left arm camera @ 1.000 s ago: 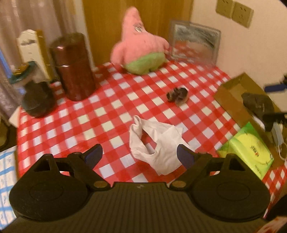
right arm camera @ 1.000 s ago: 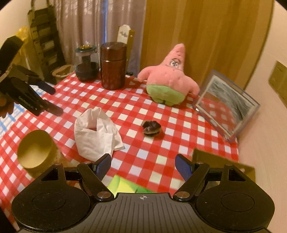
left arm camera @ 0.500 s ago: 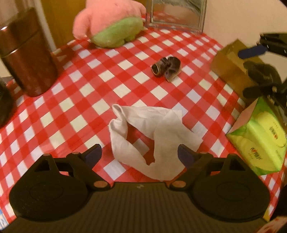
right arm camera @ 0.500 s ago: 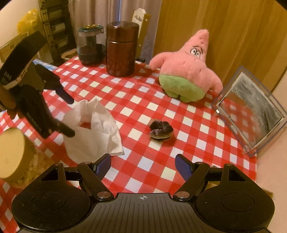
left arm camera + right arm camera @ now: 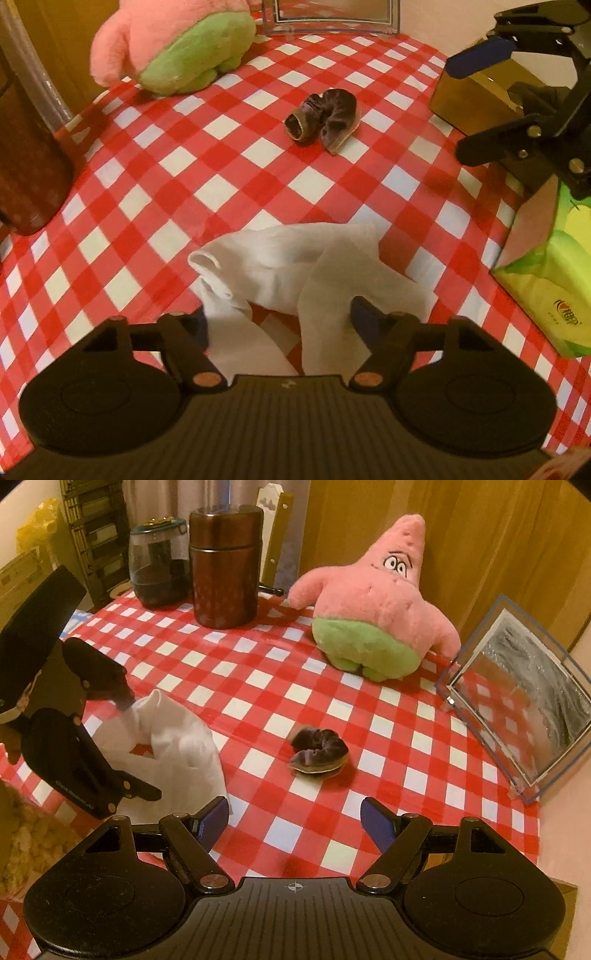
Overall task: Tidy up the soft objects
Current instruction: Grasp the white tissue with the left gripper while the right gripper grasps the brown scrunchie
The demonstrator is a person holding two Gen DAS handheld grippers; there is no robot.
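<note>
- A table under a red-and-white checked cloth (image 5: 258, 686) fills both views and carries everything below.
- A pink star-shaped plush toy (image 5: 373, 616) with green shorts sits upright at the far edge of the cloth, near a wooden panel.
- A clear-framed picture (image 5: 517, 698) stands tilted just beside the plush, on its right in the right wrist view.
- A tall brown canister (image 5: 225, 565) and a dark glass jar (image 5: 157, 565) stand side by side at the far left corner.
- A crumpled white cloth (image 5: 295, 269) lies on the near part of the table, well apart from the plush.
- The left gripper (image 5: 279, 323) is down over the near end of this white cloth. Its jaws have just been closing and the fabric lies bunched between them; one finger (image 5: 110, 679) touches the upper fold, yet the pads do not clearly pinch, so the jaws still stand apart.
- The right gripper (image 5: 295, 821) hangs above bare checked cloth, jaws wide apart with nothing between them.
- A green tissue pack (image 5: 554, 273) sits at the table's edge, beside a brown cardboard box (image 5: 476, 92).
- A small dark brown scrunchie (image 5: 319, 755) lies mid-table, between the white cloth and the framed picture, ahead of the right gripper and touched by neither gripper.
</note>
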